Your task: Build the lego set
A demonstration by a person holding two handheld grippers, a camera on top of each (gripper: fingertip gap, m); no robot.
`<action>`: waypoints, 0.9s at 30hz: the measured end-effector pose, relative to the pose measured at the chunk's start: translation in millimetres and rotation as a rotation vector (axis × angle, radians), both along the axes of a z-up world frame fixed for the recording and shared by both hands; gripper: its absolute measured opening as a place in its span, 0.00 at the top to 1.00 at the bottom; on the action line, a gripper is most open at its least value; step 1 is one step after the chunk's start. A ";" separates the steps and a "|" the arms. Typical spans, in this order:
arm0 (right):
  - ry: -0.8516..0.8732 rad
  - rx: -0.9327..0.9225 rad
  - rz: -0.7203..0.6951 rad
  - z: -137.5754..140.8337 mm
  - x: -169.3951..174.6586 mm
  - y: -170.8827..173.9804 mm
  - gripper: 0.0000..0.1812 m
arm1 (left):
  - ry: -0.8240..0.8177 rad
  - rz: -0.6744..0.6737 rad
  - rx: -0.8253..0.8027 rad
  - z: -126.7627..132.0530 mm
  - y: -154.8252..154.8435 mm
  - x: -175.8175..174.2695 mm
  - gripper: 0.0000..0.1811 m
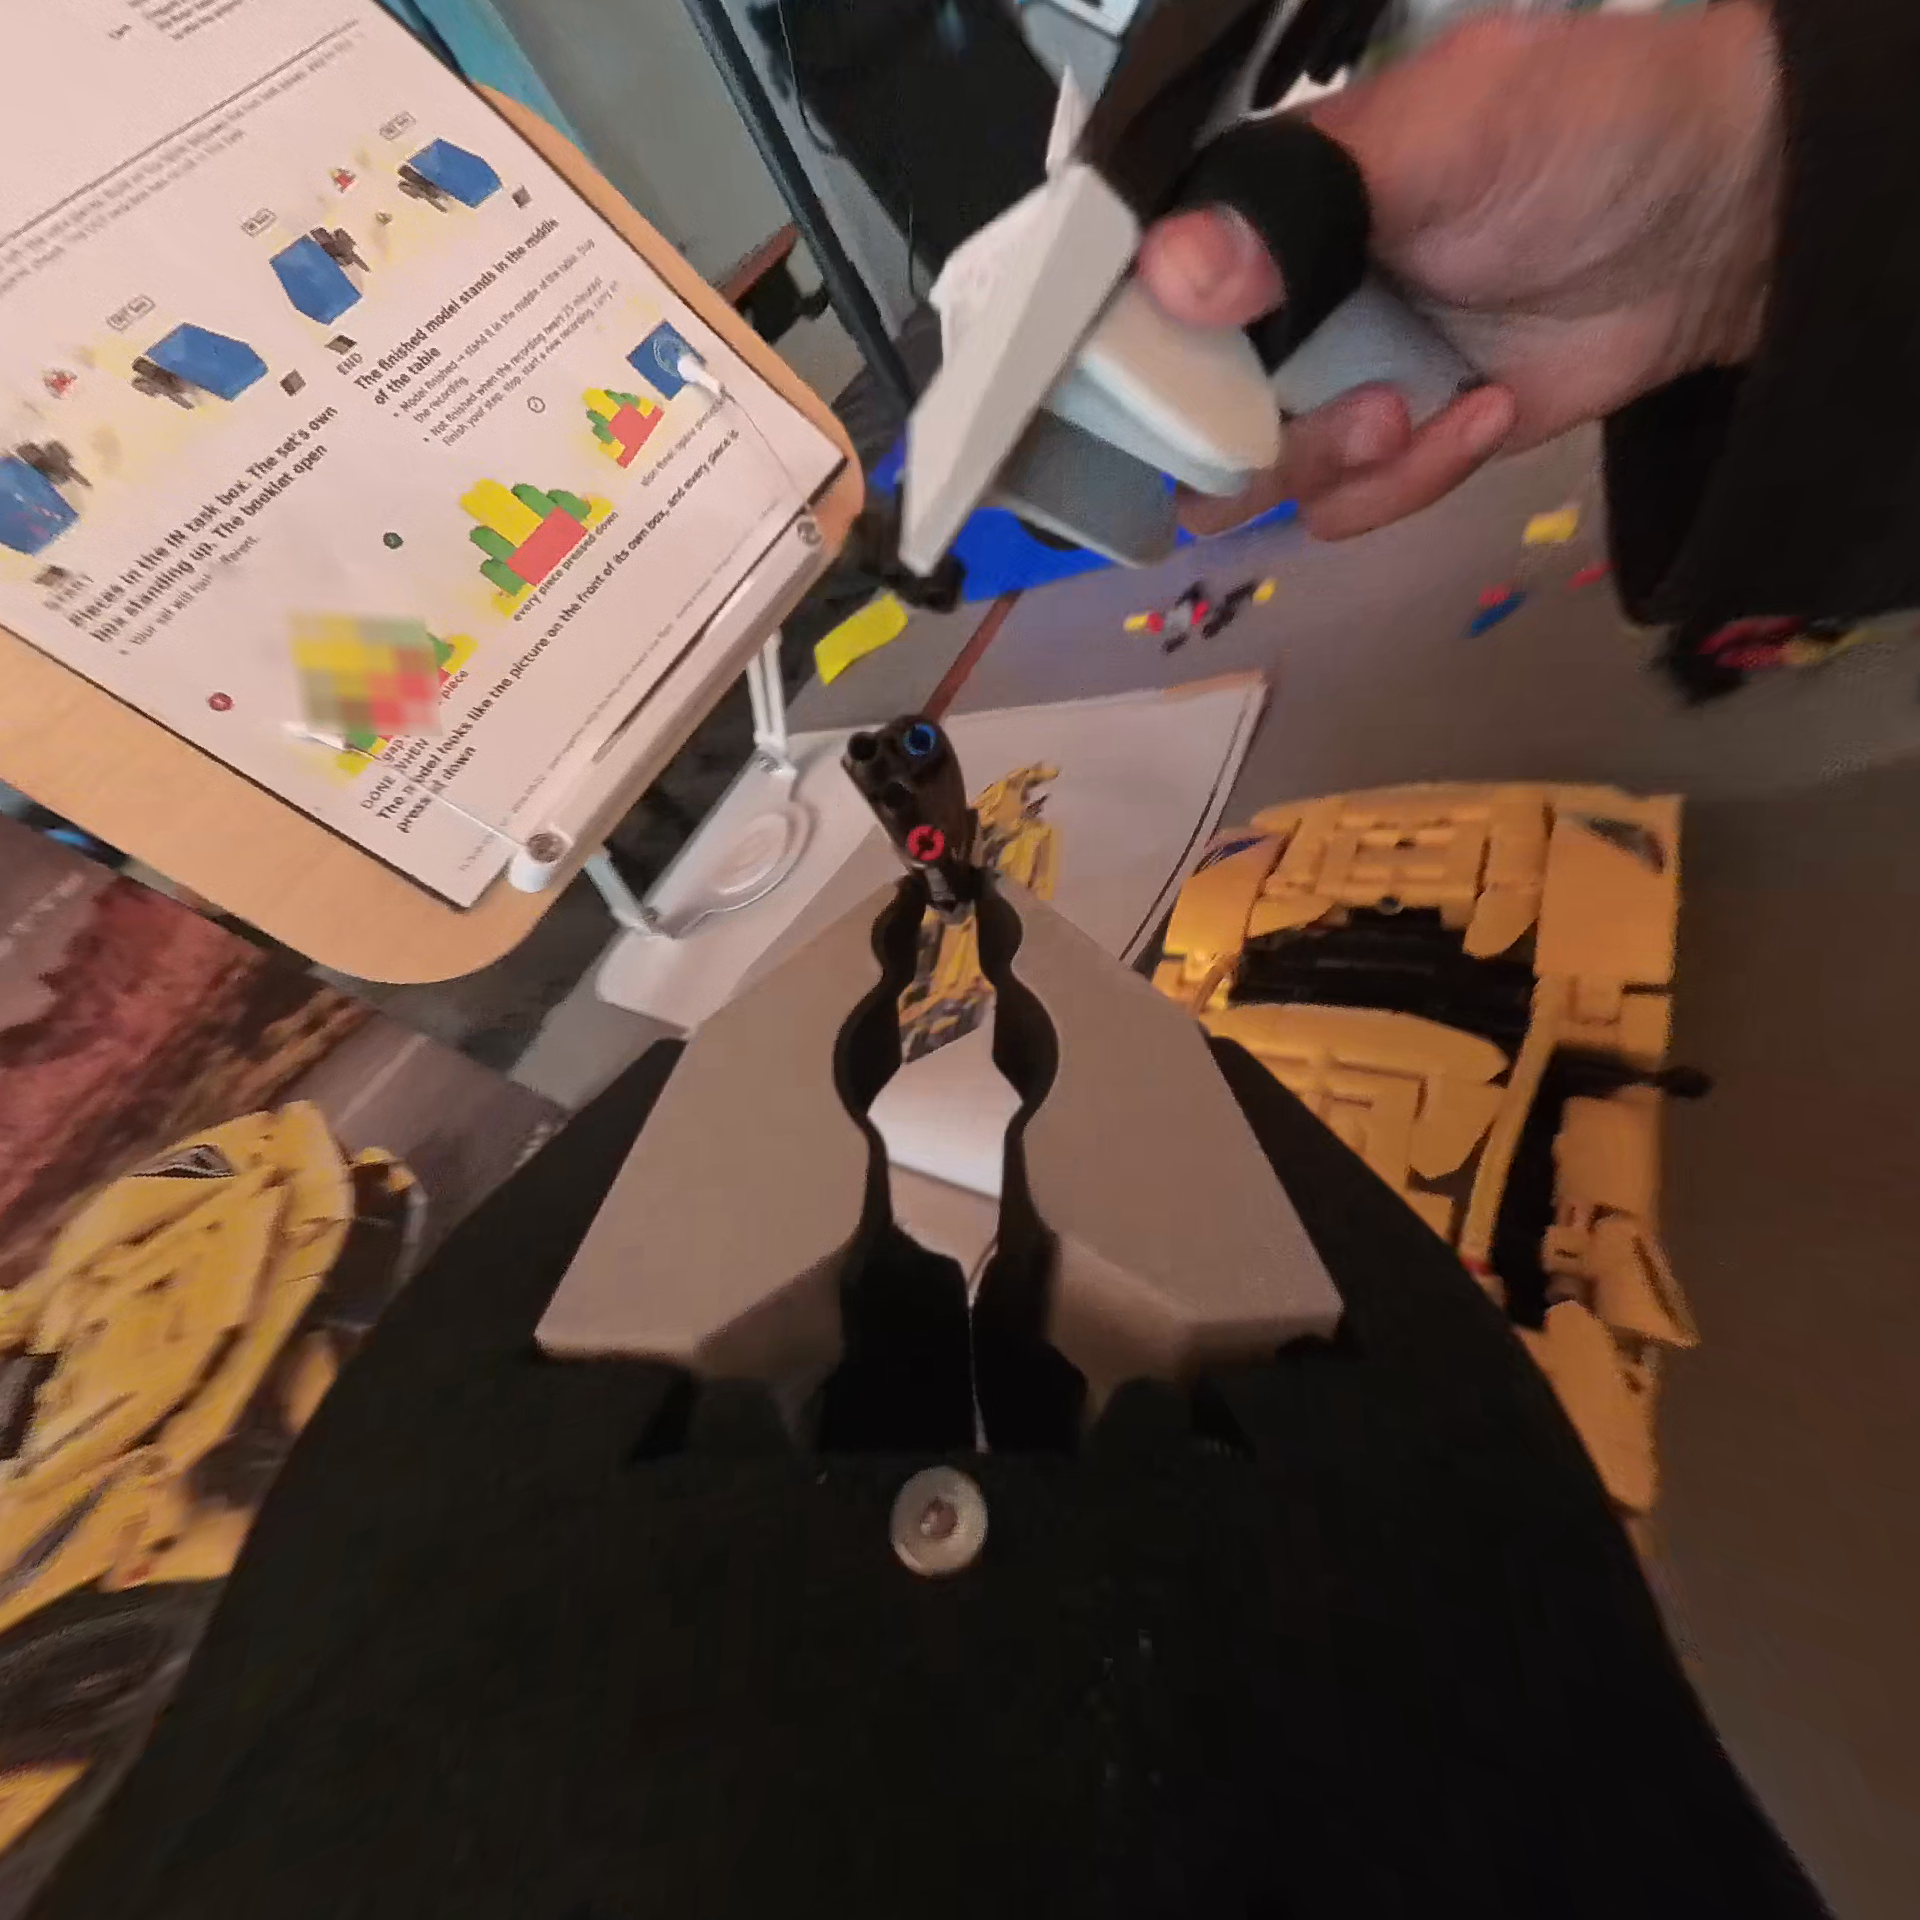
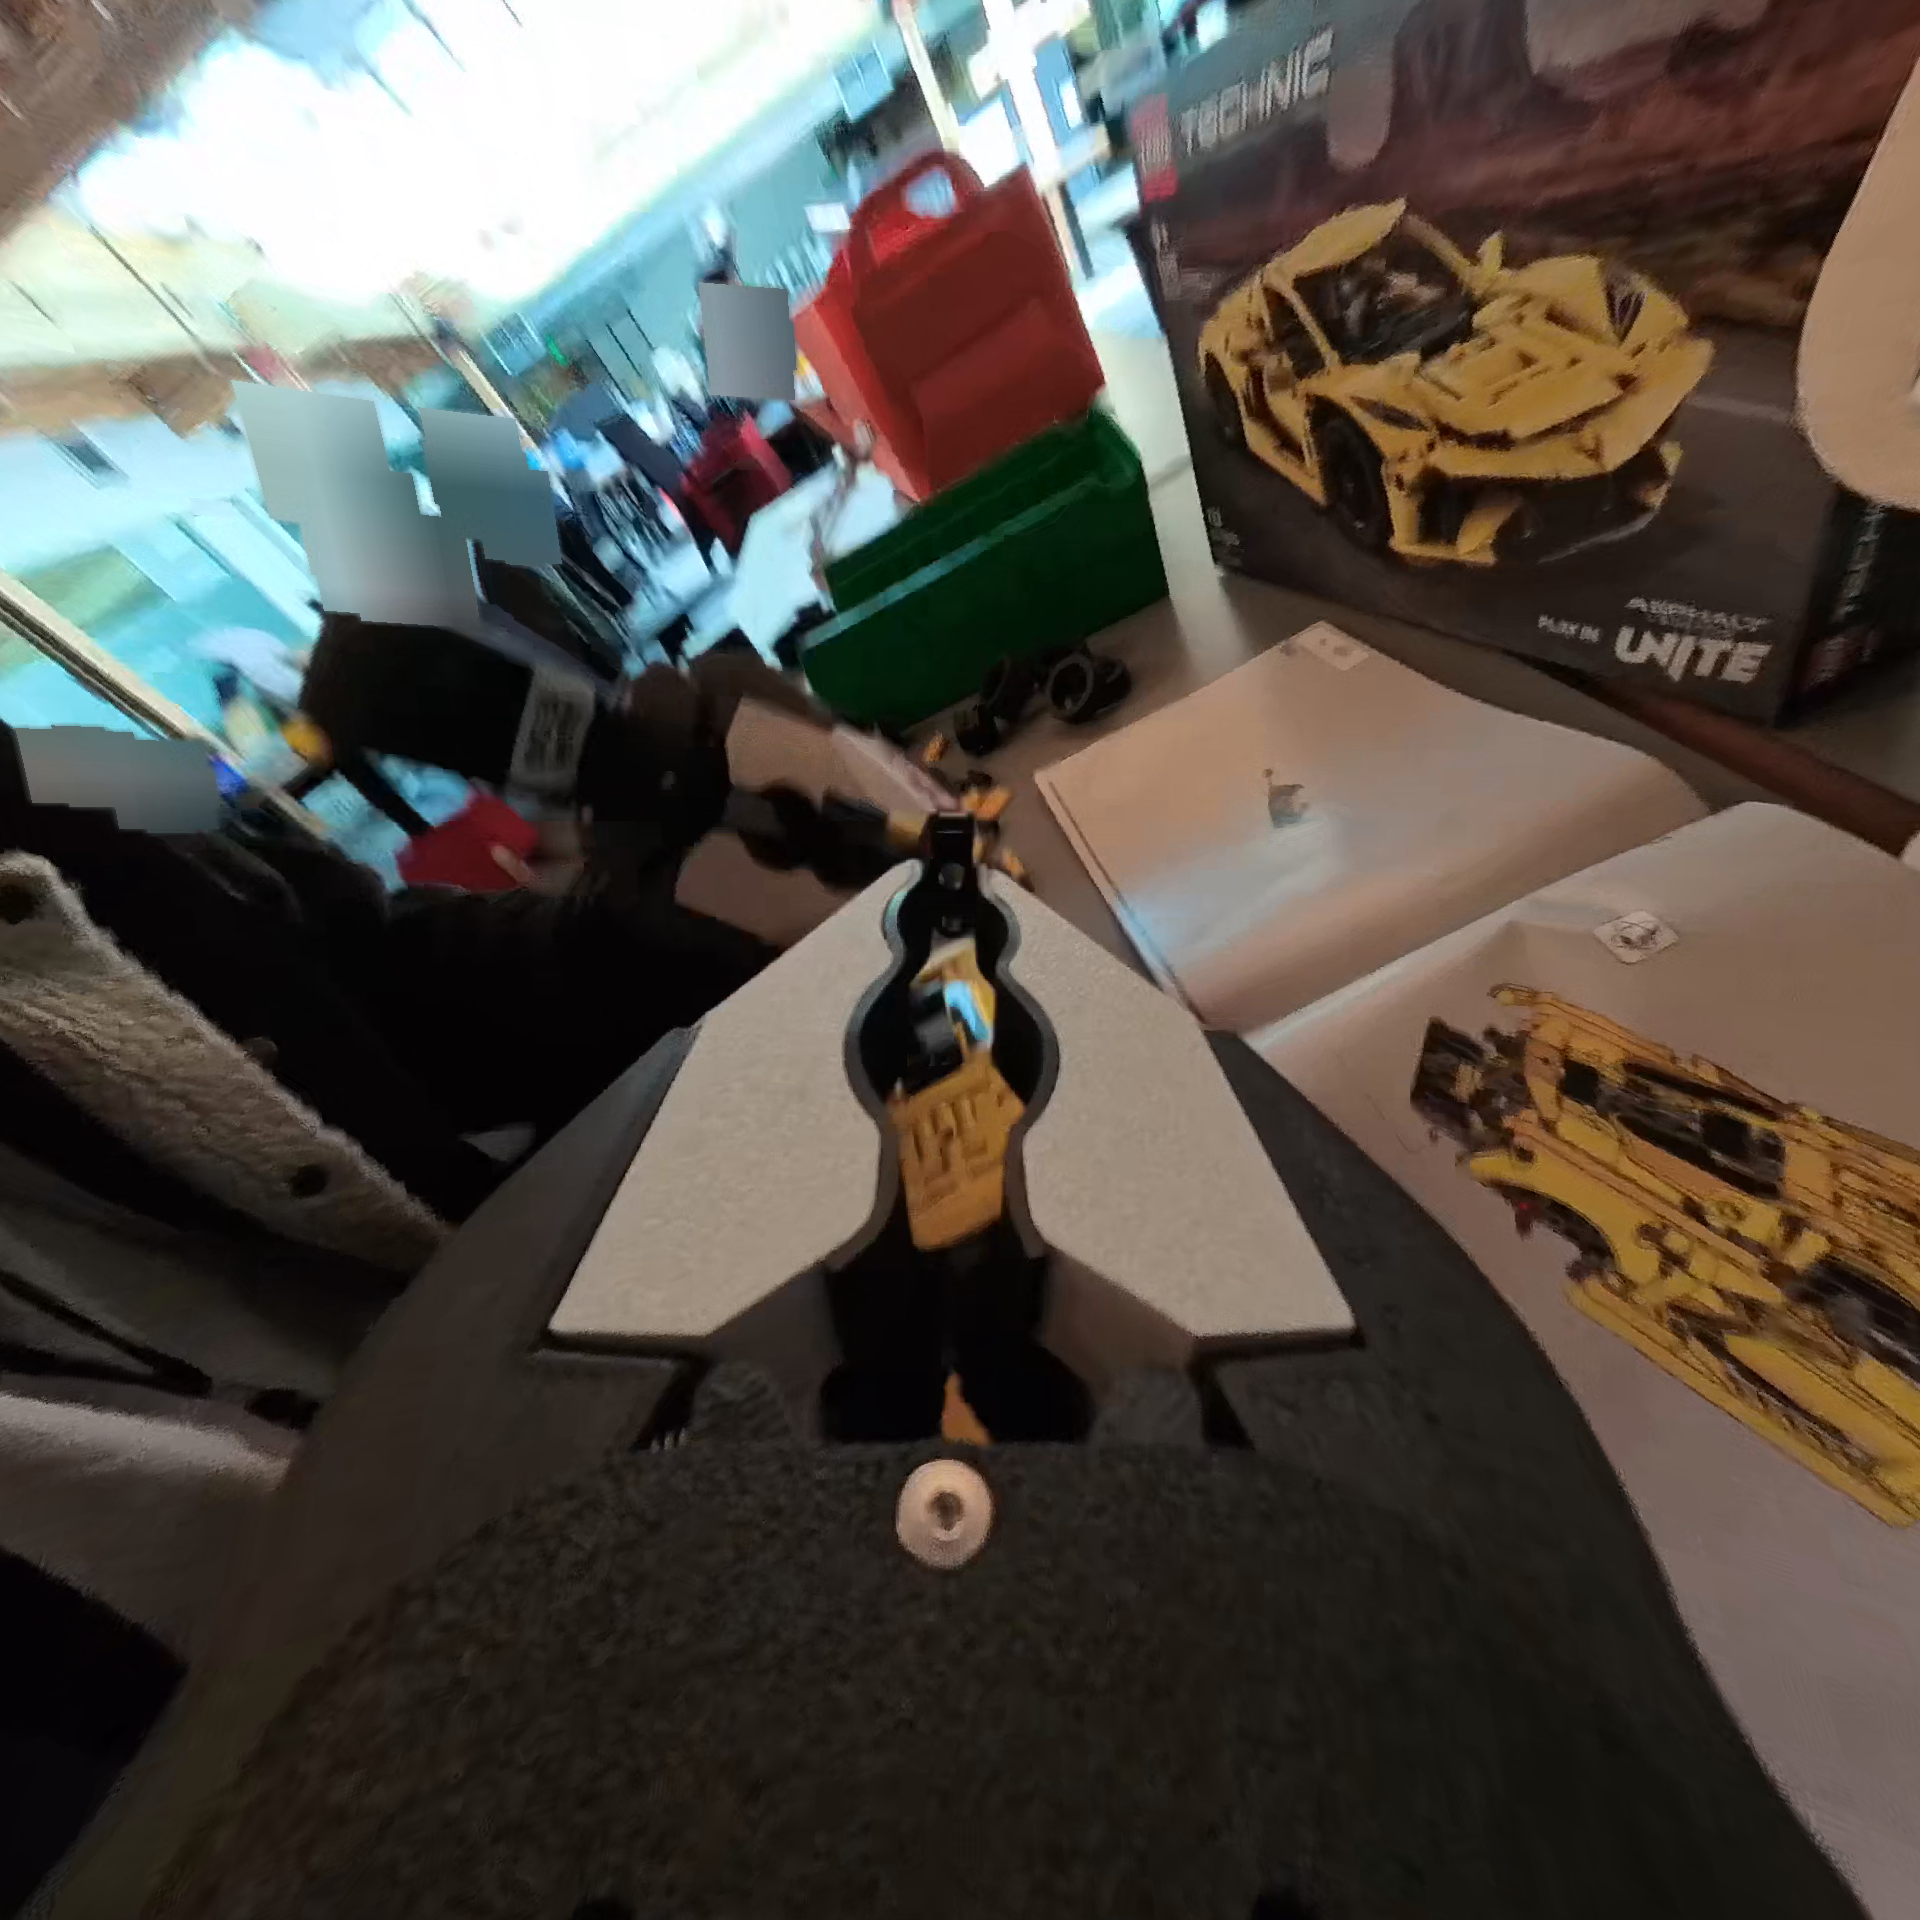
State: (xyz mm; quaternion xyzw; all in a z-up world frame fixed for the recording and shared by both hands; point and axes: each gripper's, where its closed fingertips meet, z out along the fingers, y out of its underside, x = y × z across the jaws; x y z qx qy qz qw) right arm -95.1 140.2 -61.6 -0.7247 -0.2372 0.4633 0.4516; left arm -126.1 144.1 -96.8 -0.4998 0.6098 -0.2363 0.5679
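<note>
My left gripper [image 1: 948, 896] is shut on a small black lego piece [image 1: 902, 795] with a blue pin and a red axle end; the piece sticks up past the fingertips. My right gripper [image 2: 948, 883] is shut on a black and yellow lego sub-assembly [image 2: 954, 1132]; its black end [image 2: 948, 847] pokes out at the tips. In the left wrist view the right gripper [image 1: 1023, 416] is held by a hand at the upper right, blurred. In the right wrist view the left gripper [image 2: 821, 774] sits just behind my tips.
An open instruction booklet [image 2: 1621, 1153] with yellow car pictures lies on the table, also in the left wrist view [image 1: 1455, 1018]. The set's box [image 2: 1507, 395] stands at the back right. A green bin [image 2: 987, 582], a red bin [image 2: 956, 312], black tyres [image 2: 1060, 686] and loose bricks [image 1: 1195, 613] lie beyond. A task sheet on a stand [image 1: 364, 468] stands left. Tip to tip, the grippers are about 6 cm apart.
</note>
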 end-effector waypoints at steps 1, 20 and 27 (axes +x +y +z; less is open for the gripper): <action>-0.080 -0.027 0.038 -3.6 -2.6 -13.4 0.97 | -0.022 -0.027 -0.061 2.5 -0.5 -1.6 0.94; -1.082 -0.324 0.286 -183.6 -29.4 -164.8 0.89 | -0.100 -0.251 -0.494 2.4 -17.7 -5.5 0.94; -0.757 0.102 -0.076 -55.4 -33.9 -70.3 0.77 | -0.108 -0.242 -0.454 6.6 -19.9 -4.9 0.94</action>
